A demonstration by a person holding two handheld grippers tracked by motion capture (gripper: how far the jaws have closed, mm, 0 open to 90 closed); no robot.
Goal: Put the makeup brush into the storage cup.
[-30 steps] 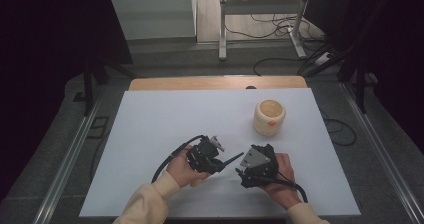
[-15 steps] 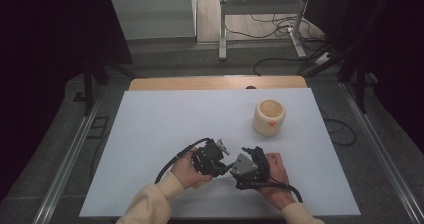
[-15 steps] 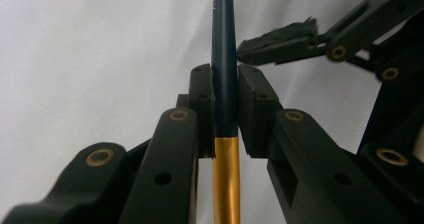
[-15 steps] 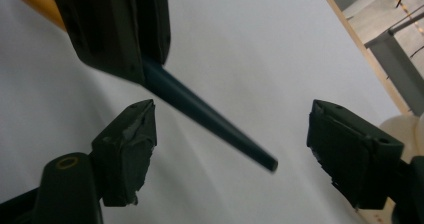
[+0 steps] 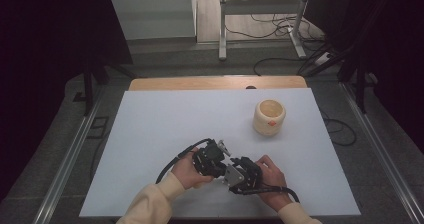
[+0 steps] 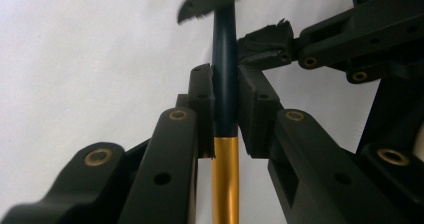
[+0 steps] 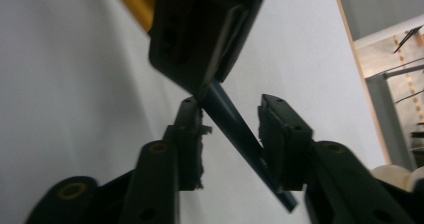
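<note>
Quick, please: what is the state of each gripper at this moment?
Left gripper: closed, holding the dark blue and gold pen.
Right gripper: jaws have just been closing around the pen's dark end; a gap shows, not yet gripping.

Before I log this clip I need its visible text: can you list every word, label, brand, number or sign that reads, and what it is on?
No text can be read.
Wooden cup: a small orange mark on its side, too small to tell whether it is a sign or letters.
Pen with dark blue and gold barrel, held in the left gripper: no print visible.
Right gripper: no label visible.
</note>
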